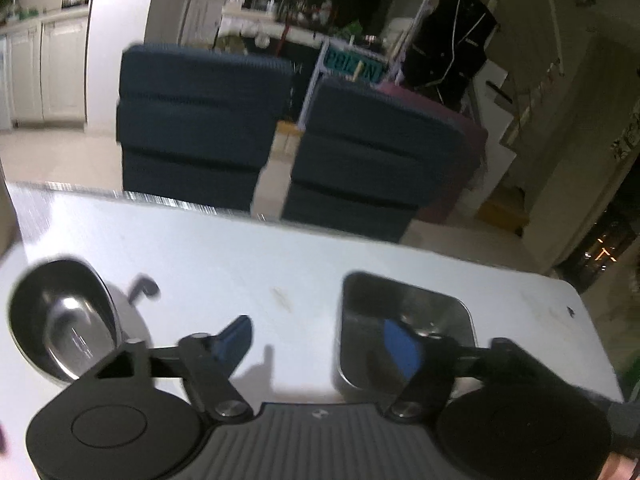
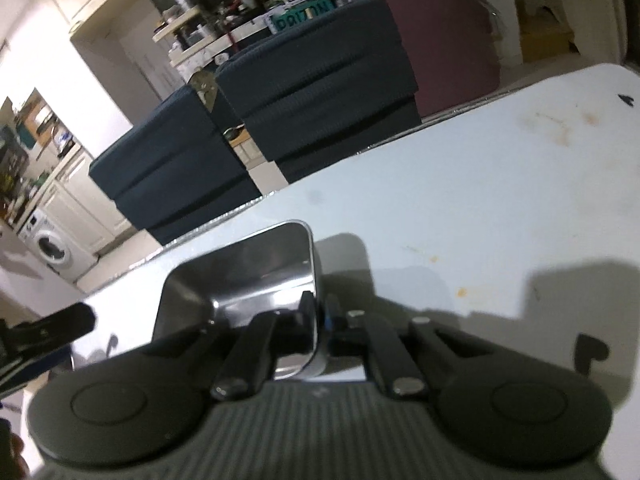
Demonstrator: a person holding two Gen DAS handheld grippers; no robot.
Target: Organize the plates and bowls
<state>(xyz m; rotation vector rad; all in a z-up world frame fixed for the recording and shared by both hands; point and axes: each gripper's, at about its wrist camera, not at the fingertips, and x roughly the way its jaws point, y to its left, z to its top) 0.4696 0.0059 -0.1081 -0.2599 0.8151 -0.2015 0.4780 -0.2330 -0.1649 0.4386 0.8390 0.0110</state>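
From the left wrist view, the left claw (image 1: pixel 320 340) hangs over the white surface (image 1: pixel 280 264) with its blue-padded fingers spread and nothing pinched between them. A round steel bowl (image 1: pixel 60 320) sits at the left, just outside the left finger. A square steel dish (image 1: pixel 404 328) sits at the right, and the right finger (image 1: pixel 400 344) reaches over its near left part; whether the pad touches the metal cannot be told. Between the fingers lies only bare surface. Two dark blue chairs (image 1: pixel 208 120) stand beyond the far edge.

From the right wrist view, the right claw (image 2: pixel 318 312) is pressed together on the right wall of the square steel dish (image 2: pixel 240 280), one finger inside the dish and the other outside, so the rim is pinched between them. The dish lies directly ahead and to the left of this claw, resting on the surface (image 2: pixel 480 200), its sides running roughly along the claw's pointing line. At the left edge a dark part of the left claw (image 2: pixel 52 324) shows near the dish's left side.

The right hand already has the dish, so it looks the nearer one for moving it. The bowl lies well to the left, on the far side of the left claw, so the dish would probably have to travel leftward across the surface to join it, or the left claw would take the bowl, which is just beside it.
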